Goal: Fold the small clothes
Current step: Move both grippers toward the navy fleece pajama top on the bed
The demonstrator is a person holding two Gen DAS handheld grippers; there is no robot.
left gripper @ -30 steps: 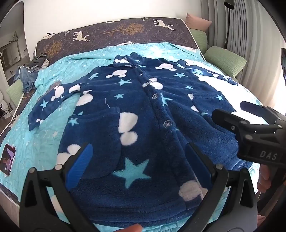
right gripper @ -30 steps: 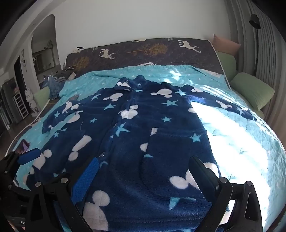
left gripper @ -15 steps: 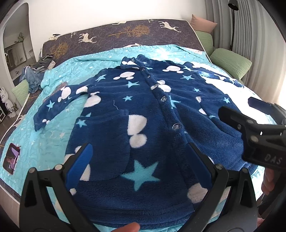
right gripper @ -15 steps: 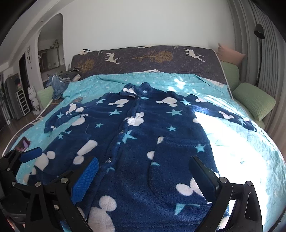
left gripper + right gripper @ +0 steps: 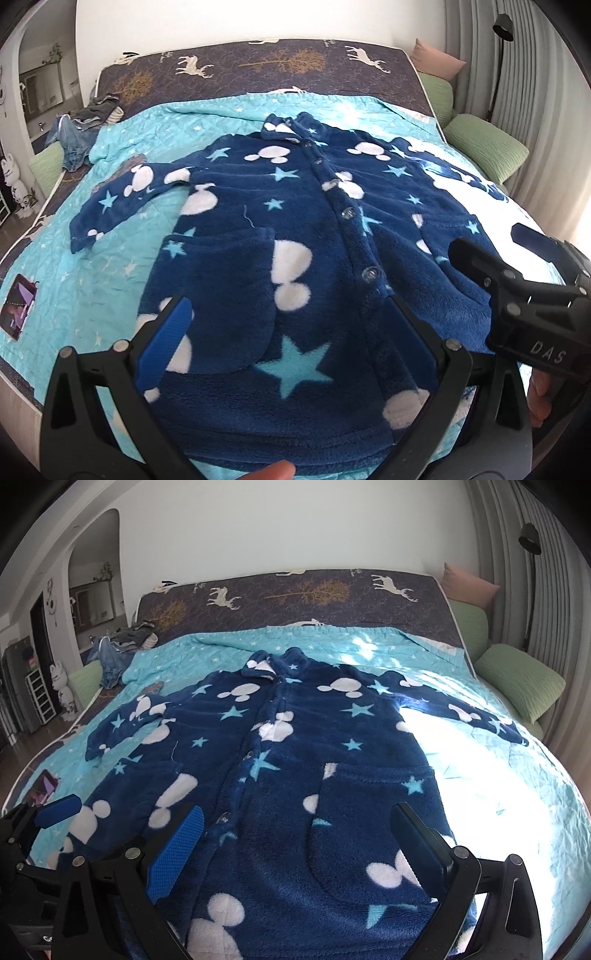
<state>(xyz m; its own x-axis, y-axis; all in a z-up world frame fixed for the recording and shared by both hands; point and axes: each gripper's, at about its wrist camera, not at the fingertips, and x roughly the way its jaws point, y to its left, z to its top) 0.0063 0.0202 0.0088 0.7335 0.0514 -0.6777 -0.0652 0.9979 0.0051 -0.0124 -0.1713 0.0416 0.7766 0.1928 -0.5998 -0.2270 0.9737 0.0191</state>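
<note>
2 grippers hover over the near edge of the bed (image 5: 122,177). Left gripper (image 5: 284,339) and right gripper (image 5: 299,845) both stand with fingers wide apart, holding nothing. The fleece robe (image 5: 295,236) lies flat, buttoned, collar toward the far edge, both sleeves spread.

Judgement: fold not yet begun. Pinch each sleeve at the cuff, bring it across the front; thick pile needs a deep bite.

Legible: "DAS" (image 5: 547,353) on the right gripper body.

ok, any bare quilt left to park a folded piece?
Free: quilt between the robe's left sleeve and the phone; the strip between collar and headboard; the sunlit right side. Crowded: the centre under the robe, and the far-left corner's clothes pile.
</note>
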